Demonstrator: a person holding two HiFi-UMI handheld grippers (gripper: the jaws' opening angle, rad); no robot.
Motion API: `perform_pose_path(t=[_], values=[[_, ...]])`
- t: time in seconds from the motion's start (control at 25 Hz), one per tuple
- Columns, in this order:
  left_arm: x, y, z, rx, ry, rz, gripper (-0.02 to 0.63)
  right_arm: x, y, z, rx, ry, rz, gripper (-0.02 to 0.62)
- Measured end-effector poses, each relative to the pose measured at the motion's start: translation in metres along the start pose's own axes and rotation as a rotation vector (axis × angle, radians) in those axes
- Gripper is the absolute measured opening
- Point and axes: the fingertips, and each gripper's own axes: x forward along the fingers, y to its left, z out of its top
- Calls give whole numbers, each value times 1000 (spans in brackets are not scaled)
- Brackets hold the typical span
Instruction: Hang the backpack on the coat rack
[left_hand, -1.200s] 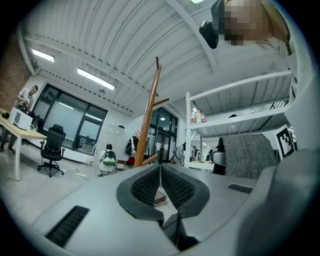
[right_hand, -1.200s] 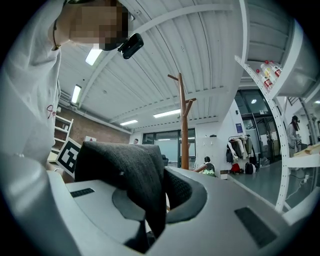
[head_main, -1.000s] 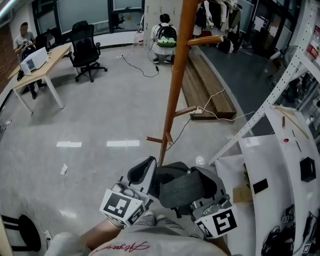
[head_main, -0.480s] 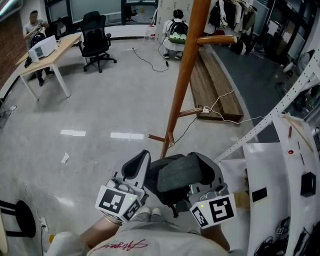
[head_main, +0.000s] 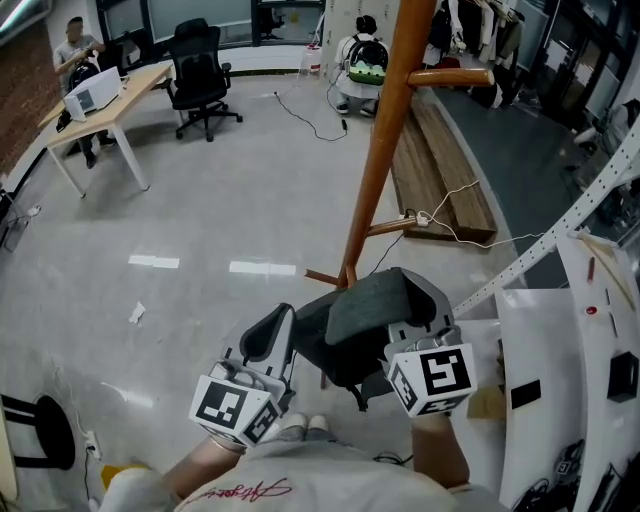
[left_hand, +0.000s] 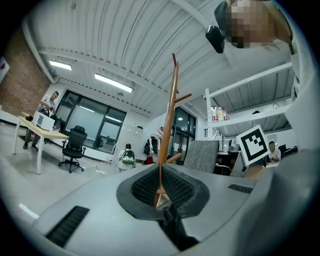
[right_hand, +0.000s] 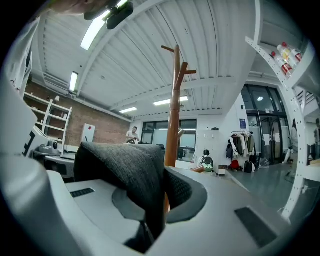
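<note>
The wooden coat rack rises just ahead, with a peg jutting right near the top. The grey backpack hangs between my two grippers, close in front of the pole's base. My right gripper is shut on a fold of the backpack's grey fabric, which fills the gap between its jaws. My left gripper sits at the bag's left side. In the left gripper view its jaws stand together with only a thin slit, through which the pole shows. The backpack appears off to their right.
A white shelving unit stands close at the right. Wooden planks and a cable lie on the floor behind the rack. Far back are a desk, an office chair and a crouching person.
Both grippers and the backpack have moved forward toward the coat rack, the right one farther. The bag now sits higher in the view, almost against the pole's base.
</note>
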Motion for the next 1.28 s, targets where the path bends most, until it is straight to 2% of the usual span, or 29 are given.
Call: perform_pose_path(t=[0.24,0.64,0.92,1.28], values=[[0,6,-3,-4,5,18,21,29,-15,-24,-32,74,-2,34],[2,10,-3,10,12,23,21,60,-27,-109,4,255,-25,34],[2,17,-6,19,25,35,21,78,-26,-154,22,345,-16,34],[2,28,-9,-7,38,60,21,87,-18,-175,2,363,-35,35]])
